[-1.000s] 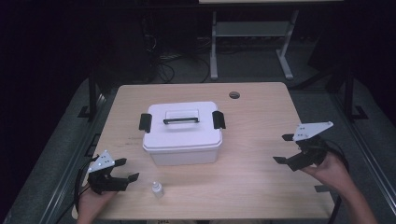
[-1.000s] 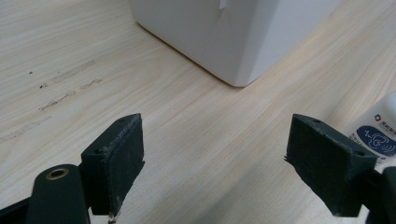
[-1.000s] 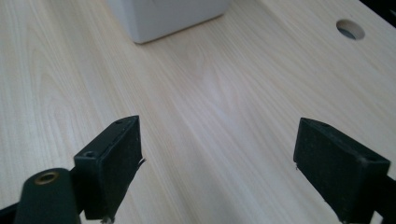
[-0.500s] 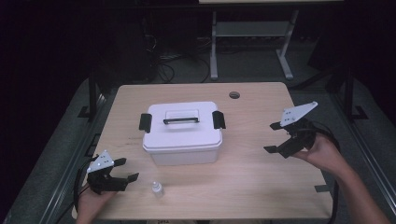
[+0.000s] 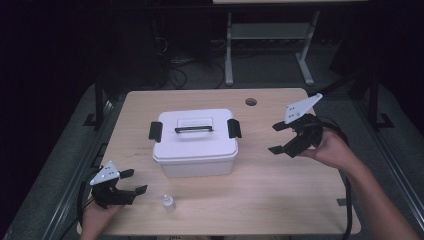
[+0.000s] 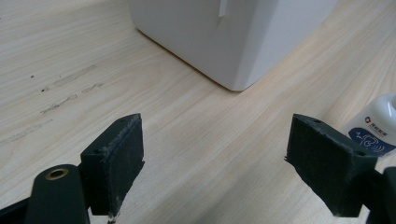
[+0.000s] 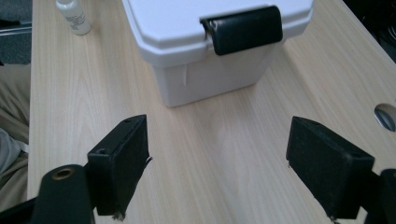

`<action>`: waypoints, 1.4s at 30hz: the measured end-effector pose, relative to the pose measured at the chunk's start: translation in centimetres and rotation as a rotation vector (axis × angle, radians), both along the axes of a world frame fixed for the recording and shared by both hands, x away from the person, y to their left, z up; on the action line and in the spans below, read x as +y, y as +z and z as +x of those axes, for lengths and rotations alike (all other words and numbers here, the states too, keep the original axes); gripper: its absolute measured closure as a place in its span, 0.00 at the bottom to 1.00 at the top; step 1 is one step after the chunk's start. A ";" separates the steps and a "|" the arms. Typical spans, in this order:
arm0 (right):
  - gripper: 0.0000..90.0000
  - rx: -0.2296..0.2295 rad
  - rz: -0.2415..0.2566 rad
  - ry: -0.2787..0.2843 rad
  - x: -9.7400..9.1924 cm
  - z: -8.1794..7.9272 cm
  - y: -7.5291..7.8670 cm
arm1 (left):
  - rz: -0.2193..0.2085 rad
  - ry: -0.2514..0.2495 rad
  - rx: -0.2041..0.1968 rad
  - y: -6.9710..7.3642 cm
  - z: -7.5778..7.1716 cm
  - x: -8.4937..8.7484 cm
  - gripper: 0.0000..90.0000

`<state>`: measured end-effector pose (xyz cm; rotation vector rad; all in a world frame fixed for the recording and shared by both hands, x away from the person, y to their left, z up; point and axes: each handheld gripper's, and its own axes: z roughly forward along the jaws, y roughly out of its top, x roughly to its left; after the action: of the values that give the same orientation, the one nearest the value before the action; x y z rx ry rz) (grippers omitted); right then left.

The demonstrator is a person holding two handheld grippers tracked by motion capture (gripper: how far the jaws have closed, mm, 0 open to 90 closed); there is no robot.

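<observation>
Dark floor and a tangle of cables surround the pale wooden table [image 5: 280, 200] you are working at. On it sits the white box [image 5: 195, 142], lid on, with a black handle [image 5: 194, 129] on top and a black latch [image 5: 234, 128] at each end, both down.

Your right gripper [image 5: 280, 137] hangs above the table just right of the box, jaws spread with nothing between them, aimed at the right-hand latch [image 7: 243, 29]. Your left gripper [image 5: 134, 181] rests at the near left corner, jaws also apart and empty, with the small bottle [image 5: 169, 202] just to its right.

Risks from here, as I judge them: if you come at the latch too low, the jaws will butt the box wall and shove the whole box left, since nothing braces it. A push hard enough could slide it towards the bottle's side of the table. Catch the latch by its edge alone and the pad may slip off.

Against a second ago, your right hand has come in from the right edge of the table towards the box and risen, and its jaws have just been closing a little, still with nothing between them. Your left hand, the box and the bottle lie as they did.
</observation>
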<state>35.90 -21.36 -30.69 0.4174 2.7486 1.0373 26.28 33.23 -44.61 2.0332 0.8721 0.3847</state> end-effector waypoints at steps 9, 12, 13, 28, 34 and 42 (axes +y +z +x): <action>0.25 0.001 -0.012 0.057 3.1 1.8 1.2 | -0.008 -0.002 0.000 0.0 0.0 0.1 0.20; 0.25 -0.008 -0.013 0.085 4.1 2.2 1.5 | -0.008 -0.005 0.000 0.0 0.1 0.1 0.20; 0.25 -0.008 -0.013 0.085 4.1 2.2 1.5 | -0.009 -0.005 0.000 0.0 0.1 0.1 0.20; 0.30 -0.006 -0.009 0.159 8.4 3.9 2.3 | -0.017 -0.006 0.002 0.0 0.1 0.2 0.20; 0.32 -0.012 -0.016 0.188 10.7 4.5 2.7 | -0.019 -0.010 0.002 -0.1 0.1 0.1 0.20; 0.37 0.010 -0.017 0.219 12.7 5.0 2.7 | -0.015 -0.010 0.003 -0.1 0.1 0.1 0.20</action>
<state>40.88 -8.66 -28.00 0.1213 2.8589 1.0608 26.34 33.29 -44.70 2.0237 0.8634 0.3686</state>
